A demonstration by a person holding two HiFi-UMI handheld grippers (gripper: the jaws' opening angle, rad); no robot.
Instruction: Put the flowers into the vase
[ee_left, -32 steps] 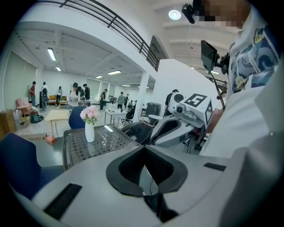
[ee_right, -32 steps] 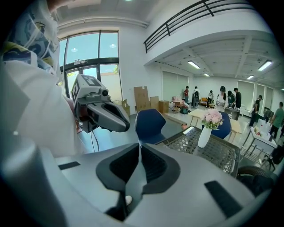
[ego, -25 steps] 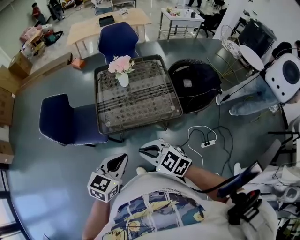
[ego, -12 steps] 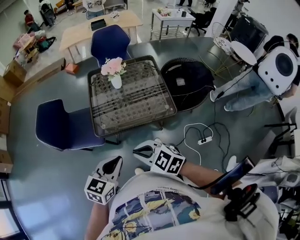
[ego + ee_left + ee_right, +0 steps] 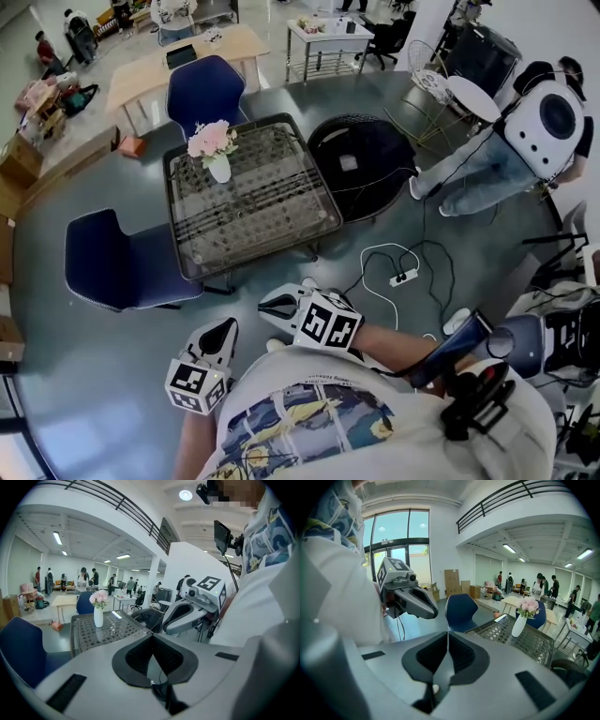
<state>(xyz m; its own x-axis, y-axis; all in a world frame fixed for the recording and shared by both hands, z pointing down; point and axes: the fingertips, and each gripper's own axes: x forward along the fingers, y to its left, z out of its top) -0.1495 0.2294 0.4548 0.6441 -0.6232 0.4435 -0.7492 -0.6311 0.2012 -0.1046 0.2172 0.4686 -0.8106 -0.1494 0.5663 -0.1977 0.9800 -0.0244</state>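
A white vase (image 5: 218,169) holding pink flowers (image 5: 210,141) stands upright at the far left corner of the glass-topped table (image 5: 272,202). The vase (image 5: 98,617) shows in the left gripper view, and the vase (image 5: 519,625) shows in the right gripper view, both well ahead of the jaws. My left gripper (image 5: 225,326) and right gripper (image 5: 266,303) hover close to the person's body, on the near side of the table and well short of it. Both are shut with nothing between the jaws. The right gripper (image 5: 169,620) and the left gripper (image 5: 427,611) each appear in the other's view.
Two blue chairs (image 5: 201,90) (image 5: 108,267) stand at the table's far and left sides. A black round seat (image 5: 361,169) is to its right. A white power strip (image 5: 404,277) with cables lies on the floor nearby. A seated person (image 5: 487,173) is at the right.
The head camera has swung, so the table and vase sit further left and lower in the picture. Both grippers stay by the body, shut and empty.
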